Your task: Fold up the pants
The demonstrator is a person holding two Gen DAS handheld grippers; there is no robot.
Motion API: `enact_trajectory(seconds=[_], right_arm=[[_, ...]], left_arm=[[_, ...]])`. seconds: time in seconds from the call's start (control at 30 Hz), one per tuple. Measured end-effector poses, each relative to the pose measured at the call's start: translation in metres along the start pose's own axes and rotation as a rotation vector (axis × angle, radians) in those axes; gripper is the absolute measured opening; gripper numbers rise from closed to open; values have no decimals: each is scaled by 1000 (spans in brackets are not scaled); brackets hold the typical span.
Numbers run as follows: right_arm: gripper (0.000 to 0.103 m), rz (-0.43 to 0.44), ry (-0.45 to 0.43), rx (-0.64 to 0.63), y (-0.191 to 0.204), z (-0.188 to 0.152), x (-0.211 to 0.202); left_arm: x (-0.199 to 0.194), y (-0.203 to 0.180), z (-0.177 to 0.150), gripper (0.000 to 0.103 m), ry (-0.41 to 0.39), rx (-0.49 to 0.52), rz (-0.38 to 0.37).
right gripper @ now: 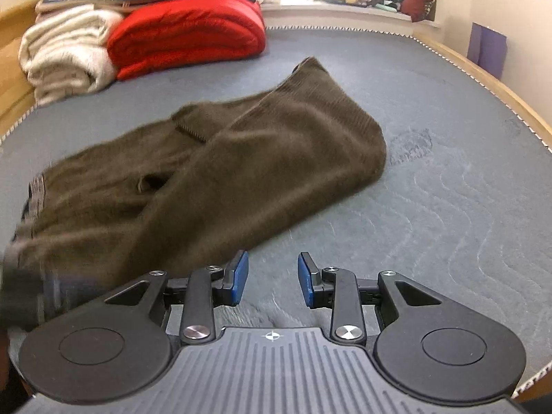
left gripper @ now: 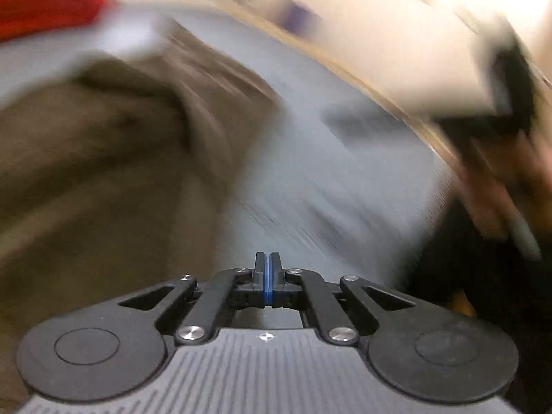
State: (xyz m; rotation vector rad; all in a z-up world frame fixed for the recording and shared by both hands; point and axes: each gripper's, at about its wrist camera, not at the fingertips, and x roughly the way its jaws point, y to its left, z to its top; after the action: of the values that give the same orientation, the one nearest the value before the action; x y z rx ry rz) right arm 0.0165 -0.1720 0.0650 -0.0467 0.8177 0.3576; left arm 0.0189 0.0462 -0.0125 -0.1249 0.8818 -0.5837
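Pants, brown and ribbed, lie folded over on the grey quilted bed, one doubled end reaching toward the far right and the waistband at the left edge. The right wrist view gives this clearly: the right gripper hovers low just beside the near edge of the cloth, its blue-padded fingers apart with nothing between them. Behind, a red blanket and a cream one are stacked at the head of the bed. The left wrist view is heavily smeared; it shows only brown cloth to the left and grey bed ahead, and the left gripper with its fingers pressed together, empty.
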Motion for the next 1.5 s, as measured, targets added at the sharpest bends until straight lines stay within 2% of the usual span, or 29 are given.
enact_trajectory(seconds=[0.07,0.1,0.17,0.2,0.23,0.3,0.37,0.47,0.6,0.7,0.73,0.8,0.87,0.93,0.97,1.07,1.27,1.4,1.5], right_arm=[[33,4,-5,23,-1,7,4],[33,5,-2,34,-1,11,8],[33,4,5,46,-1,19,17],[33,4,7,44,0,22,22],[33,4,8,36,3,26,26],[33,2,9,3,11,35,40],[33,7,9,-28,20,46,54],[33,17,22,-51,35,70,85],[37,11,58,-64,48,104,134],[49,28,139,-3,54,125,177],[50,28,157,17,55,128,187],[56,16,207,50,58,131,212],[60,-2,252,40,64,128,227],[57,-28,258,-27,70,125,231],[50,-41,252,-66,73,123,228],[8,-36,241,-94,60,114,203],[7,-52,125,12,-14,83,102],[6,-61,100,111,-61,33,31],[6,-64,108,166,-70,-15,-8]], left_arm=[[4,-20,-14,2,68,131,67],[1,-22,-15,4,61,144,95],[-16,-7,-7,21,-30,40,89],[-29,7,-3,36,-105,-50,87],[-39,17,-3,38,-169,-127,90],[-57,43,-5,38,-257,-273,112],[-63,61,-7,38,-278,-368,173],[-68,75,-12,38,-262,-448,287],[-69,102,-17,38,-180,-543,419],[-75,126,-31,36,-164,-699,406],[-76,131,-34,36,-171,-727,392],[-80,133,-35,36,-172,-732,386],[-81,128,-35,37,-160,-690,403],[-75,125,-28,37,-148,-645,430],[-73,120,-28,38,-145,-629,441],[-52,117,-28,38,-134,-578,470],[-36,110,-26,39,-108,-498,509],[-29,105,-24,43,-101,-476,518],[-25,103,-21,46,-101,-473,525]])
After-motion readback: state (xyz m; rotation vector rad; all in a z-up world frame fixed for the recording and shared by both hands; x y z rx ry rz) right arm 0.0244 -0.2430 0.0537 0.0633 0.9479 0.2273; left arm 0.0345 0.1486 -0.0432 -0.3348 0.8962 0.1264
